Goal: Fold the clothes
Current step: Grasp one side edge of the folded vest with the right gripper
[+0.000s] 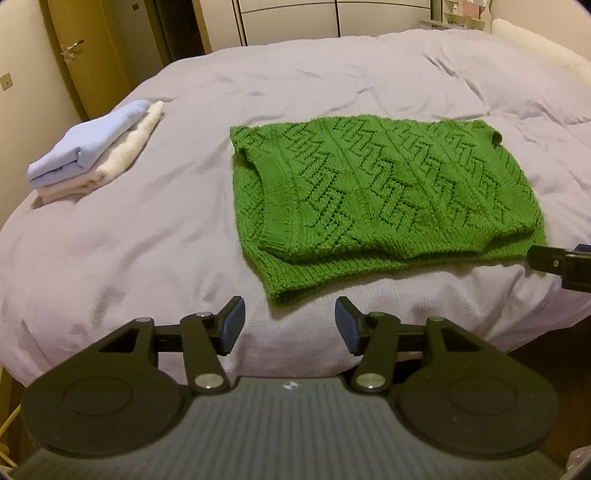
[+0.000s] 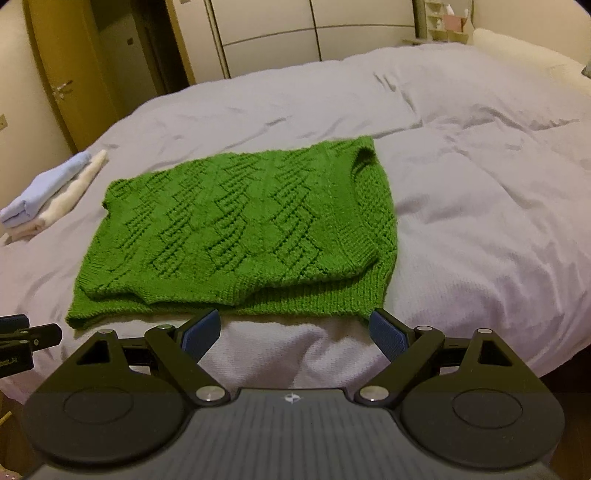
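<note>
A green knitted sweater (image 1: 373, 192) lies folded flat on the lilac bed cover (image 1: 129, 258), its ribbed hem towards me. My left gripper (image 1: 290, 325) hovers open just short of the hem's left corner, nothing between its blue pads (image 1: 231, 326). In the right wrist view the same sweater (image 2: 243, 229) fills the middle, and my right gripper (image 2: 293, 332) stands wide open at the hem's right part, empty. Each view catches the tip of the other gripper at its edge: the right one (image 1: 557, 264), the left one (image 2: 29, 339).
A folded pile, a light blue garment (image 1: 88, 151) on a cream one (image 1: 125, 155), sits on the bed to the left. Wardrobe doors (image 2: 295, 33) and a wooden door (image 1: 81, 55) stand behind. A white pillow (image 2: 524, 55) lies at the far right.
</note>
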Available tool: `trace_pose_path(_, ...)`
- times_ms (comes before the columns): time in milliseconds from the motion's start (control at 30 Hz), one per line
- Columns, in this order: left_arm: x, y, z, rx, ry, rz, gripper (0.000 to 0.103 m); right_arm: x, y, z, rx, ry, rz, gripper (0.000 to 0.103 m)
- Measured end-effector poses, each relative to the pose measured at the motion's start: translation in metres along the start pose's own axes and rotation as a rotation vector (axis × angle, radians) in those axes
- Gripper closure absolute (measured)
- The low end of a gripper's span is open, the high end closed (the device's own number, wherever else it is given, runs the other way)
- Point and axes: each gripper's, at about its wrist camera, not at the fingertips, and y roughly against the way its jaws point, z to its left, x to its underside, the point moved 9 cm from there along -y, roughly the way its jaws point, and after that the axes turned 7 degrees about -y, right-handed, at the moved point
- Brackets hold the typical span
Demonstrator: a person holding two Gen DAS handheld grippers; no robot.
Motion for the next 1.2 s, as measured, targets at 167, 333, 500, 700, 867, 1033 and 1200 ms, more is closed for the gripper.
trace_pose_path(167,0.0,-0.013,0.0,0.016,0.002,0.023,0.051,0.001,-0.011,-0.004,0.016,-0.002,0.023,0.014)
trace_pose_path(333,-0.002,-0.024,-0.001,0.054,0.001,0.018,0.049,0.002,-0.02,-0.014,-0.002,-0.039,0.026,0.014)
trace_pose_path(500,-0.003,-0.036,0.001,0.084,0.009,0.013,0.048,-0.001,-0.023,-0.044,-0.192,-0.319,-0.027,0.014)
trace_pose_path(700,-0.015,-0.042,0.004,0.099,-0.002,-0.019,0.048,-0.004,-0.035,-0.09,-0.319,-0.62,-0.05,0.036)
trace_pose_path(867,-0.025,-0.048,0.005,0.124,-0.009,-0.043,0.048,-0.006,-0.044,-0.109,-0.317,-0.673,-0.074,0.037)
trace_pose_path(1033,-0.033,-0.056,0.009,0.144,-0.004,-0.07,0.055,-0.013,-0.056,-0.117,-0.324,-0.668,-0.091,0.052)
trace_pose_path(1200,-0.042,-0.066,0.018,0.188,0.032,-0.084,0.06,-0.022,-0.068,-0.118,-0.391,-0.704,-0.119,0.053)
